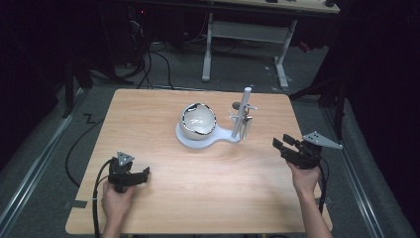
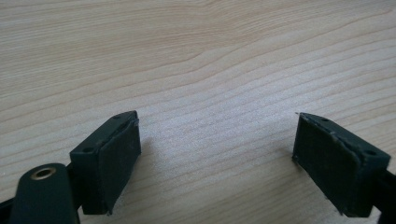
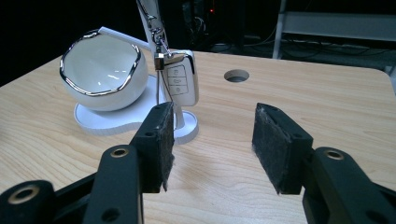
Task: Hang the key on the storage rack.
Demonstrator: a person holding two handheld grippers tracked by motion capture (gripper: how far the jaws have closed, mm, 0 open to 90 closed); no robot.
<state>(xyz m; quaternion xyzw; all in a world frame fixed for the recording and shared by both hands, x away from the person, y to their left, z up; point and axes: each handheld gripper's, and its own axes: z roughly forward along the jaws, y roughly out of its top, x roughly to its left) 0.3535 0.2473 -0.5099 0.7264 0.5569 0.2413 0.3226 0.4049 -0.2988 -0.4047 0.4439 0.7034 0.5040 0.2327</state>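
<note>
Near the front left corner of the pale wooden tabletop (image 1: 163, 198): the left gripper (image 1: 143, 174), low over bare wood, jaws spread wide apart, nothing between the pads (image 2: 122, 158), nothing touched.

At mid-tabletop, toward the back edge: a white, chrome-rimmed egg-shaped bowl (image 1: 197, 120) seated on a white flat stand (image 1: 190, 142) with an upright white post (image 1: 242, 115) on its right lobe. Hanging from that post by a metal clip: a white car key fob with grey buttons (image 3: 181, 83), clear of the base, just beside the post (hard to tell whether touching it).

Near the right edge: the right gripper (image 1: 283, 144), raised off the wood, pointed toward the stand, jaws partly open with a clear gap, empty, pads (image 3: 274, 144) well short of the fob.

Likely risks from here, judged only from the layout: a fob free to swing on its clip, so a one-sided touch could push it away instead of catching it; a gap too narrow for the fob's broad face; a jaw knocking the post and tipping or sliding the light stand, bowl included; a pull along the wrong line straining the clip rather than unhooking it.
</note>
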